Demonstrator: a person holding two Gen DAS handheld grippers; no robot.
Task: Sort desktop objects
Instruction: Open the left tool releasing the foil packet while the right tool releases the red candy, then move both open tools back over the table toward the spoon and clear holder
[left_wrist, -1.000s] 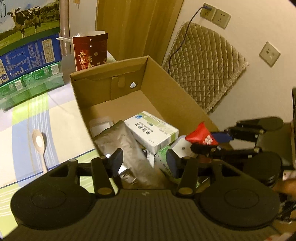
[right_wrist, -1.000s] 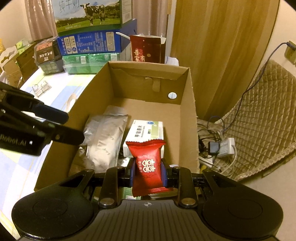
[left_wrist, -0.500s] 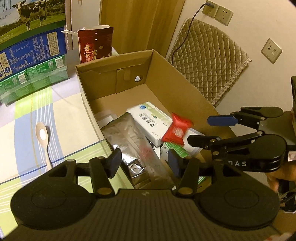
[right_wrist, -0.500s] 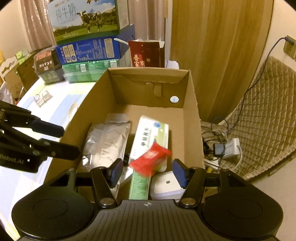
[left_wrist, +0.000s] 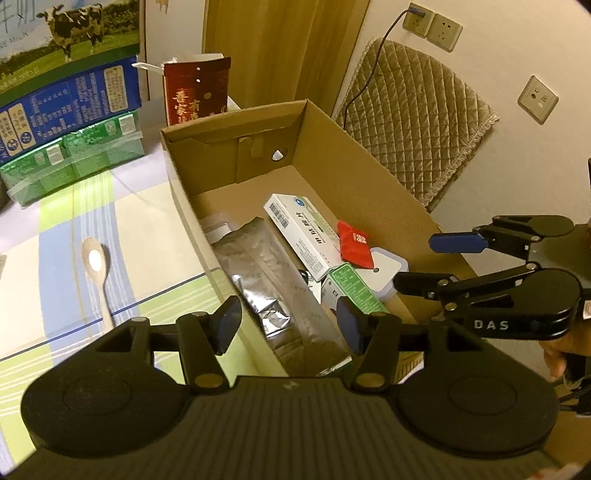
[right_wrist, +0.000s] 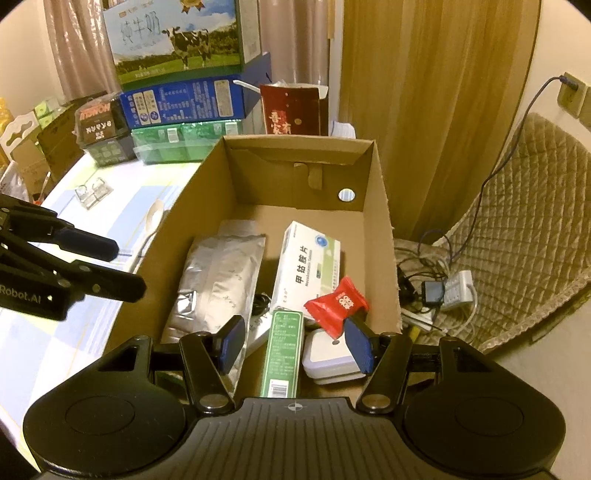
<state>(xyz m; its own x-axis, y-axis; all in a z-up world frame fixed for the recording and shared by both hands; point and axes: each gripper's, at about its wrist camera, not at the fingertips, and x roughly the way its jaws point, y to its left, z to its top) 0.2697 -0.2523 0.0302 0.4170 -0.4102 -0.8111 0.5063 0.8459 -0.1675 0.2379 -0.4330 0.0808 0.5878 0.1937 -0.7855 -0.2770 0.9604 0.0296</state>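
Note:
An open cardboard box (right_wrist: 380, 206) (left_wrist: 369, 192) holds a silver foil pouch (right_wrist: 218, 280) (left_wrist: 273, 280), a white medicine box (right_wrist: 306, 262) (left_wrist: 303, 232), a green carton (right_wrist: 282, 354) (left_wrist: 351, 284), a small white case (right_wrist: 328, 358) (left_wrist: 386, 266) and a red candy packet (right_wrist: 338, 306) (left_wrist: 354, 245). The packet lies loose on the medicine box and white case. My right gripper (right_wrist: 295, 343) is open and empty above the box's near end; it shows in the left wrist view (left_wrist: 424, 262). My left gripper (left_wrist: 288, 326) is open and empty over the box's left wall.
A wooden spoon (left_wrist: 96, 269) lies on the striped tablecloth left of the box. Stacked milk cartons (right_wrist: 181, 74) and a red gift box (right_wrist: 291, 110) stand behind. A quilted chair (right_wrist: 517, 229) and a power strip with cables (right_wrist: 443, 291) are right of the box.
My right gripper opened and let go of the red candy packet, which dropped into the box onto the medicine box. Both grippers drew back and up a little.

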